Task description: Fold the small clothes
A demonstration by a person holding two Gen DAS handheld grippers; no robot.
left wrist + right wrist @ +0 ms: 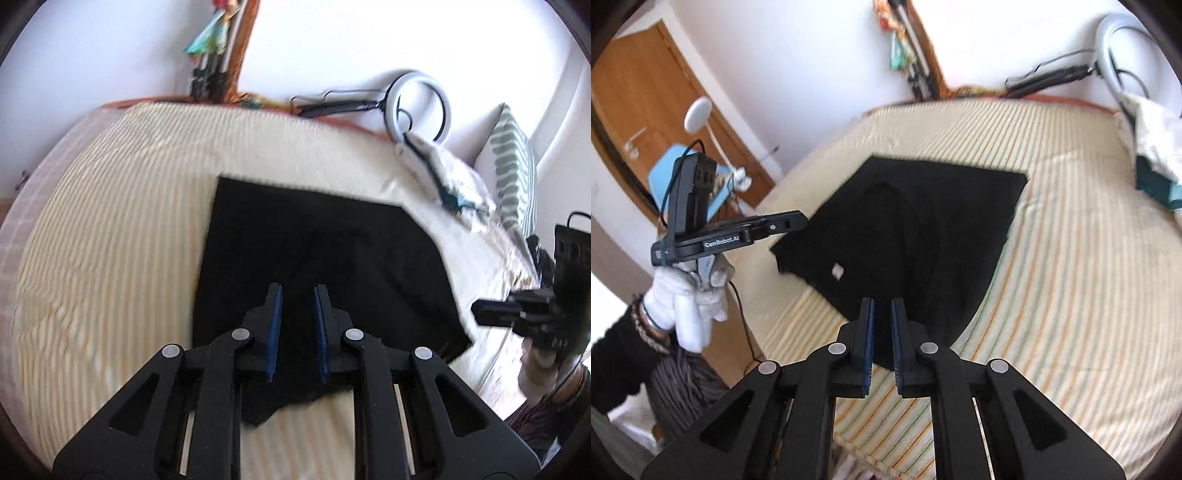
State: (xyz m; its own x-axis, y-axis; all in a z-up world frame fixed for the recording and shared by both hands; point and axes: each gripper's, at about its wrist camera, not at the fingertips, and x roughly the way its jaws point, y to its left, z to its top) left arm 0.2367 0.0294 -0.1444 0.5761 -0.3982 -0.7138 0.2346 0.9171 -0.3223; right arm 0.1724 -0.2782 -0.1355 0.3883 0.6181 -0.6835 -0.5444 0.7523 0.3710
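Observation:
A black garment (321, 266) lies flat on the striped bed, partly folded, with a small white label (837, 272) showing in the right wrist view (923, 236). My left gripper (297, 291) hovers over its near edge, jaws open a little with nothing between them. My right gripper (882, 304) hovers over the garment's near corner, jaws narrowly apart and empty. The left gripper also shows in the right wrist view (798, 221) beside the garment's left corner. The right gripper shows in the left wrist view (480, 312) beyond the garment's right edge.
The cream striped bed cover (110, 221) fills most of both views. A pile of white and teal cloth (450, 181) and a striped pillow (517, 166) lie at the far right. A ring light (421, 107) leans on the wall. A door (646, 96) stands left.

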